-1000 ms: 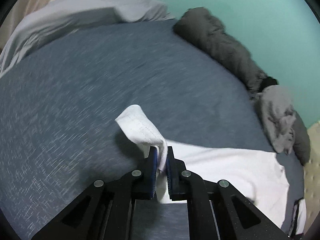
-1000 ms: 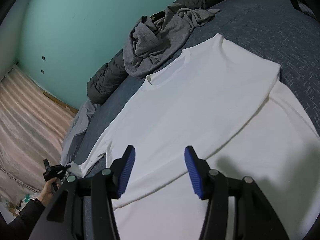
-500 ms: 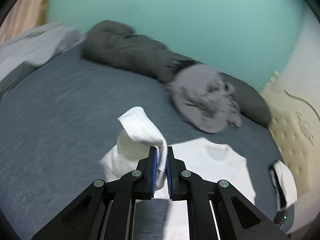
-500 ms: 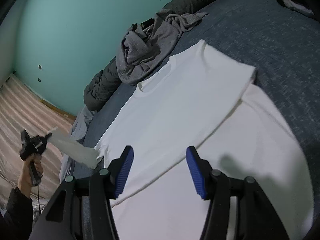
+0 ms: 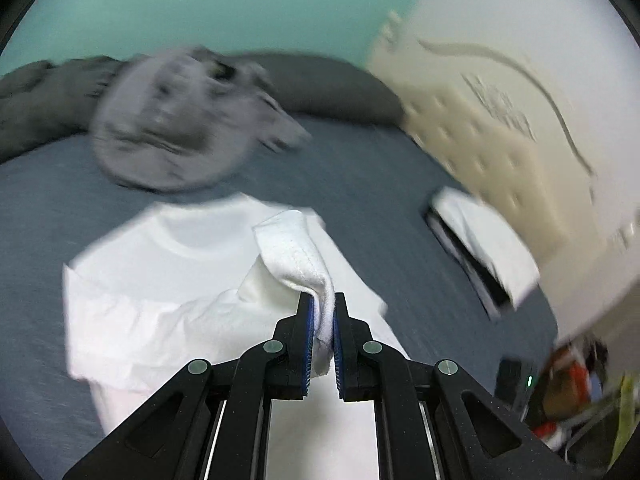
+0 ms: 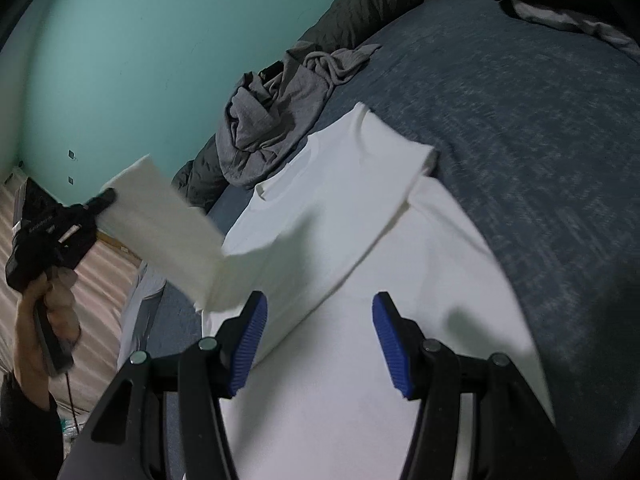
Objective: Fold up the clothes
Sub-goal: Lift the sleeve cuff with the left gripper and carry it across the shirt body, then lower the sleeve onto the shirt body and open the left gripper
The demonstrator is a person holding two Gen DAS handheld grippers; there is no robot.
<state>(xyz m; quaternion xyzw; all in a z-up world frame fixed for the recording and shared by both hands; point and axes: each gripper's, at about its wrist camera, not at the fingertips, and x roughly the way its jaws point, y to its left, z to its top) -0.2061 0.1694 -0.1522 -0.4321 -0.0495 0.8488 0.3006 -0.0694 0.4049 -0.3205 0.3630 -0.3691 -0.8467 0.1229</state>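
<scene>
we see a white long-sleeved shirt (image 6: 360,240) lying flat, front up, on a blue-grey bed (image 6: 540,128), its round collar toward a crumpled grey garment (image 6: 276,116) just beyond it. one sleeve is already folded across the chest, its edge running diagonally over the body. the other sleeve (image 6: 160,220) is lifted off the bed and stretched up over the shirt's side; its stitched cuff (image 5: 298,252) droops over the left gripper (image 5: 322,330), whose jaws are pinched tight on the fabric. our right gripper (image 6: 318,340) hangs above the shirt's lower half with its blue pads wide apart and nothing between them. we can make out faint lettering on the left gripper's black body in the right wrist view, but it is too blurred to read.
</scene>
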